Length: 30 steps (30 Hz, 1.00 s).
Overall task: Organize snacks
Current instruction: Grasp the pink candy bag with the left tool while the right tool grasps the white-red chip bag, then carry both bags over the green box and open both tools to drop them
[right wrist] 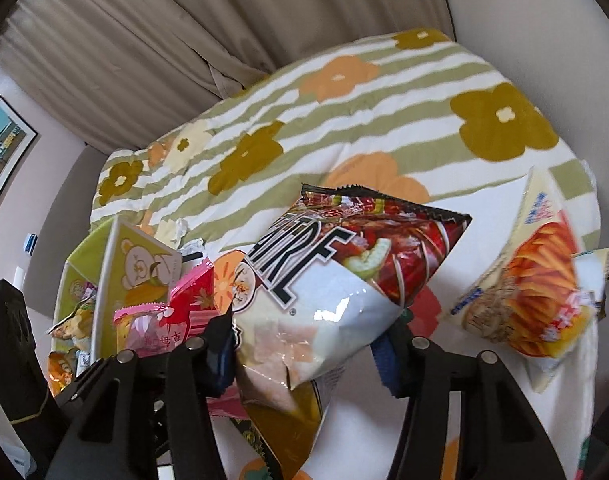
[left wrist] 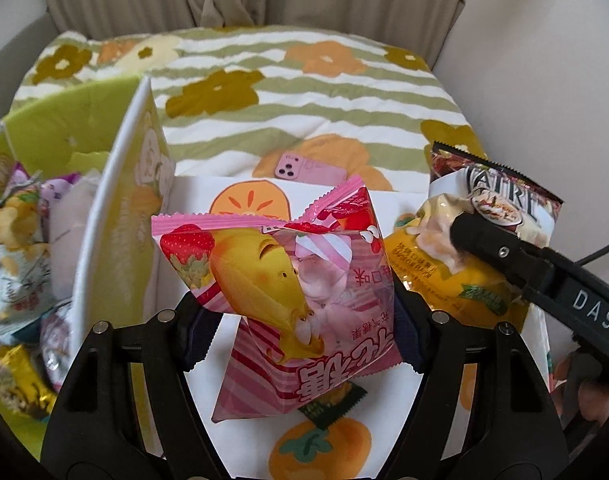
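A pink strawberry-print marshmallow bag (left wrist: 288,280) hangs between the jaws of my left gripper (left wrist: 300,320), which is shut on it above a white box with orange fruit prints (left wrist: 116,208). My right gripper (right wrist: 304,352) is shut on a larger snack bag (right wrist: 336,272) with a red top, white middle and yellowish bottom, lifted clear of the surface. In the left wrist view that snack bag (left wrist: 496,196) and one right finger (left wrist: 484,240) appear at the right. The pink bag (right wrist: 164,316) shows at the left of the right wrist view.
A green box (left wrist: 64,120) left of the white box holds several small snack packets (left wrist: 20,240). An orange chip bag (right wrist: 536,304) lies to the right. A pink phone (left wrist: 308,168) rests on the flowered bedspread (left wrist: 324,100). Curtains and walls stand behind.
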Motion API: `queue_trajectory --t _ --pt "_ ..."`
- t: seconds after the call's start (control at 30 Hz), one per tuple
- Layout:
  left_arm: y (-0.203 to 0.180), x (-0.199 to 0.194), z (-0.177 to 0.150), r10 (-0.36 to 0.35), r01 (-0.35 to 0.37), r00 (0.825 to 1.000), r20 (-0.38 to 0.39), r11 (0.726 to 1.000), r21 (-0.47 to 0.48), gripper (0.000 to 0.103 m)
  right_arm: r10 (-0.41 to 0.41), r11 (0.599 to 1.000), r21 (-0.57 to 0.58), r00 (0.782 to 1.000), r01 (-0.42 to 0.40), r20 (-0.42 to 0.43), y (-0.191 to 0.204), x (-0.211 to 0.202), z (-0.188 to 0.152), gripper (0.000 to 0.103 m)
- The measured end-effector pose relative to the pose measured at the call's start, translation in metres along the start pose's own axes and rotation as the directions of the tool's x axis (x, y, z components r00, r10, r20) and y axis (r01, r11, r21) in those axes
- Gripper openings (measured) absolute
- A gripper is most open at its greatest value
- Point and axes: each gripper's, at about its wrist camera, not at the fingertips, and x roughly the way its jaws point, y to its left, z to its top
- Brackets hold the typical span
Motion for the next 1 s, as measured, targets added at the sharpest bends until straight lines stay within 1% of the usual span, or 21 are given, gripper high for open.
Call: queue_trajectory --t 0.17,0.33,0.57,0.67,0.83,1.0 --pt "-0.011 -0.033 -0.012 0.009 -0.01 0.999 0.048 1.0 0.005 0.071 0.002 0.999 -0.038 0.998 0.0 0.061 0.0 -0.039 -0.005 0.051" --pt "-0.015 -0.072 -0.025 0.027 -0.027 0.995 0.094 1.0 -0.003 0.071 0.02 0.995 -0.097 0.995 -0.011 0.093 0.001 -0.076 -0.011 0.051" --pt "-0.002 -0.128 -0.025 0.057 -0.051 0.987 0.152 0.998 -0.048 0.071 0.055 0.974 -0.227 0.991 -0.026 0.121 0.02 -0.113 -0.015 0.051" --pt "0.013 -0.15 -0.021 0.068 -0.057 0.981 0.179 0.996 -0.068 0.071 0.088 0.963 -0.266 0.989 -0.053 0.121 0.032 -0.122 -0.011 0.051" --pt "0.055 -0.175 -0.009 0.108 -0.087 0.971 0.214 0.991 -0.103 0.071 0.16 0.939 -0.323 0.98 -0.116 0.115 0.066 -0.125 -0.005 0.051" --pt "0.112 -0.182 0.015 0.124 -0.096 0.968 0.22 0.986 -0.133 0.071 0.224 0.906 -0.386 0.971 -0.174 0.088 0.122 -0.109 -0.001 0.051"
